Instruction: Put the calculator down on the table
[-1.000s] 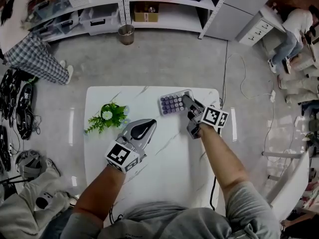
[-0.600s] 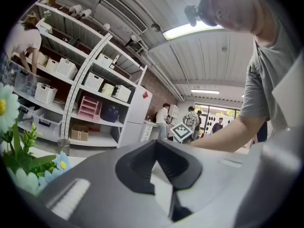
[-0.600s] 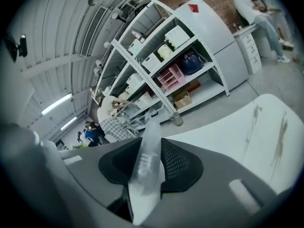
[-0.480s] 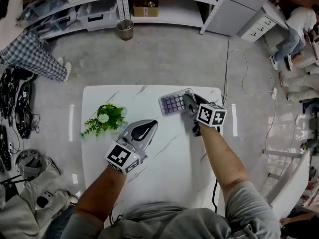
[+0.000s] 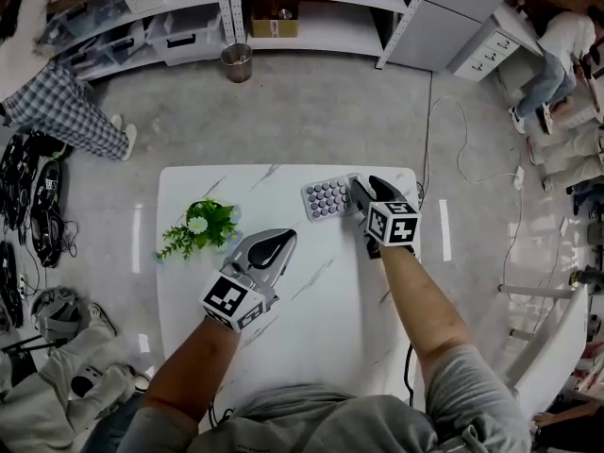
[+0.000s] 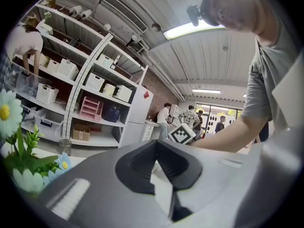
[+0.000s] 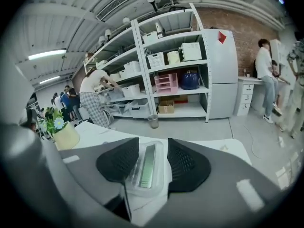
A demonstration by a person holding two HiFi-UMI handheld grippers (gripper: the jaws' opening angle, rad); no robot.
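The calculator (image 5: pixel 328 197), a pale case with purple round keys, lies flat on the white marble table (image 5: pixel 311 328) near its far edge. My right gripper (image 5: pixel 369 194) stands at the calculator's right end. In the right gripper view the display end of the calculator (image 7: pixel 147 167) lies between the two black pads (image 7: pixel 118 163); the jaws are opening and I see no pad pressing on it. My left gripper (image 5: pixel 276 241) hovers over the table's middle, pointing level, shut with nothing in it; the left gripper view shows its black pads (image 6: pixel 137 167) meeting.
A small potted plant (image 5: pixel 201 223) with white flowers stands at the table's left, close to my left gripper. Shelving with bins and a metal bucket (image 5: pixel 237 63) lie beyond the table. People stand at the far left and far right. A cable (image 5: pixel 425 149) runs past the table's right corner.
My right gripper has rolled and sunk a little, and its jaws have widened. The calculator has gone from tilted in the grip to flat on the table. My left gripper has stayed put.
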